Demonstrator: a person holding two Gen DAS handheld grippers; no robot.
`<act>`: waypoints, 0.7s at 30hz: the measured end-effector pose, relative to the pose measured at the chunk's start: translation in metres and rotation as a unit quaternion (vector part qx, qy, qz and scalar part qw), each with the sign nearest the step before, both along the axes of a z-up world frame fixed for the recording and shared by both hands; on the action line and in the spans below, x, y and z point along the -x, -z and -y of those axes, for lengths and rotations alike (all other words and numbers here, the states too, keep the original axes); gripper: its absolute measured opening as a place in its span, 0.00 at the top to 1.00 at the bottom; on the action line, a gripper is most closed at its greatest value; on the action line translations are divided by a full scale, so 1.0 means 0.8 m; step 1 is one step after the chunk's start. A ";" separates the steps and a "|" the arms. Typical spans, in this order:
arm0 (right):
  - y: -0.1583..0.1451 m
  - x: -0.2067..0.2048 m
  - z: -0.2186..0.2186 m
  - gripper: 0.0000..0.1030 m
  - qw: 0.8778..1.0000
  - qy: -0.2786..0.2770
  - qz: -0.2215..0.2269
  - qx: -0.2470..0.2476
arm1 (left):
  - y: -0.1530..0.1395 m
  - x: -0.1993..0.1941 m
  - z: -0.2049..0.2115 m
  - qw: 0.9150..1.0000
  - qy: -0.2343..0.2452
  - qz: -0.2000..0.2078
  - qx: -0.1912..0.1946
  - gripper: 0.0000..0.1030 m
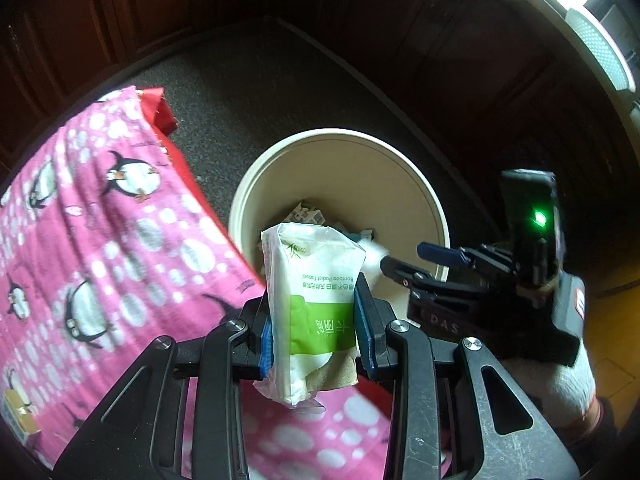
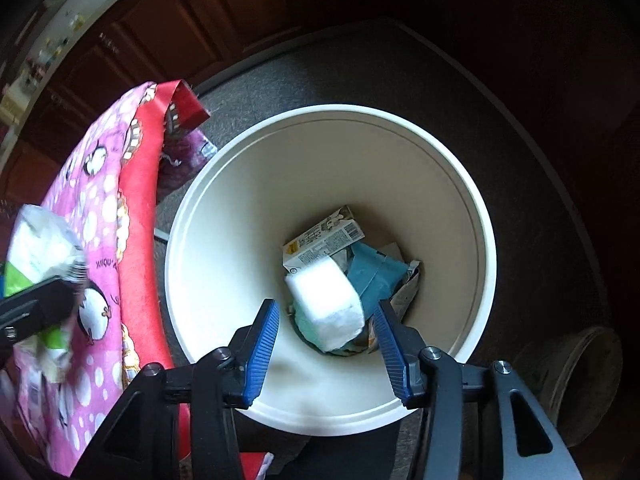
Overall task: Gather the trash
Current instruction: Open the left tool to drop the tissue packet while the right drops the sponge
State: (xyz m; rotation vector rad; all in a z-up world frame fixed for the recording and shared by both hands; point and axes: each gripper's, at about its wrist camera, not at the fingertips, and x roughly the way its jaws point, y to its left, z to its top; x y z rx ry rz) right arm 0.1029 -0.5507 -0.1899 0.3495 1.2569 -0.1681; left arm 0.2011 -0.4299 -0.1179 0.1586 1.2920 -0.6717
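My left gripper (image 1: 316, 312) is shut on a white and green tissue packet (image 1: 316, 280) and holds it over the near rim of the white trash bin (image 1: 256, 184), beside the pink penguin cloth (image 1: 100, 240). My right gripper (image 2: 328, 328) is open and empty above the bin (image 2: 476, 208); it also shows in the left wrist view (image 1: 404, 260). In the bin lie a white packet (image 2: 328, 296), a small carton (image 2: 320, 240) and a blue wrapper (image 2: 372, 276). The tissue packet and the left gripper show at the left edge of the right wrist view (image 2: 36, 252).
The pink cloth (image 2: 100, 216) with a red layer (image 2: 136, 200) covers a surface left of the bin. Dark carpet (image 1: 248, 80) surrounds the bin. Brown cabinets (image 2: 160, 32) stand behind. A small yellow box (image 1: 20, 412) lies on the cloth. A grey pot (image 2: 580, 380) sits right of the bin.
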 end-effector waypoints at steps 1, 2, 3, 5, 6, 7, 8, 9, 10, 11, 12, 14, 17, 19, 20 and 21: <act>-0.001 0.003 0.002 0.54 1.000 0.002 0.001 -0.001 | 0.004 -0.001 0.006 1.000 -0.002 -0.001 0.000 0.69; -0.002 0.006 0.003 0.54 1.000 0.004 0.002 -0.001 | 0.008 -0.002 0.011 1.000 -0.003 -0.005 0.002 0.67; -0.003 0.009 0.004 0.54 1.000 0.005 0.003 -0.002 | 0.010 -0.002 0.012 1.000 -0.003 -0.007 0.001 0.64; -0.004 0.015 0.007 0.54 1.000 0.008 0.006 -0.007 | 0.016 -0.004 0.017 1.000 -0.003 -0.008 -0.001 0.59; -0.005 0.016 0.007 0.54 1.000 0.009 0.007 -0.008 | 0.019 -0.004 0.020 1.000 -0.004 -0.009 -0.002 0.53; -0.006 0.020 0.008 0.54 1.000 0.011 0.009 -0.009 | 0.021 -0.004 0.021 1.000 -0.004 -0.011 0.000 0.49; -0.009 0.025 0.011 0.54 1.000 0.013 0.012 -0.010 | 0.022 -0.004 0.021 1.000 -0.004 -0.013 0.002 0.48; -0.010 0.028 0.012 0.54 1.000 0.015 0.013 -0.011 | 0.025 -0.002 0.022 1.000 -0.004 -0.013 0.001 0.47; -0.011 0.031 0.012 0.54 1.000 0.017 0.015 -0.012 | 0.026 -0.001 0.022 1.000 -0.005 -0.013 0.001 0.47; -0.012 0.032 0.013 0.54 1.000 0.018 0.015 -0.011 | 0.026 0.000 0.020 1.000 -0.005 -0.012 0.000 0.46; -0.012 0.032 0.013 0.54 1.000 0.019 0.016 -0.011 | 0.024 0.000 0.017 1.000 -0.006 -0.012 0.001 0.46; -0.014 0.034 0.010 0.54 1.000 0.019 0.018 -0.010 | 0.019 0.001 0.009 1.000 -0.006 -0.011 0.004 0.46; -0.018 0.036 0.005 0.54 1.000 0.016 0.021 -0.010 | 0.008 0.006 -0.004 1.000 -0.007 0.003 -0.002 0.46; -0.021 0.036 0.000 0.54 1.000 0.013 0.024 -0.009 | 0.003 0.007 -0.010 1.000 -0.010 0.012 -0.004 0.46; -0.023 0.037 -0.003 0.54 1.000 0.012 0.026 -0.009 | -0.001 0.008 -0.015 1.000 -0.013 0.016 -0.004 0.46; -0.025 0.037 -0.006 0.53 1.000 0.012 0.028 -0.008 | -0.004 0.009 -0.020 1.000 -0.016 0.020 -0.004 0.46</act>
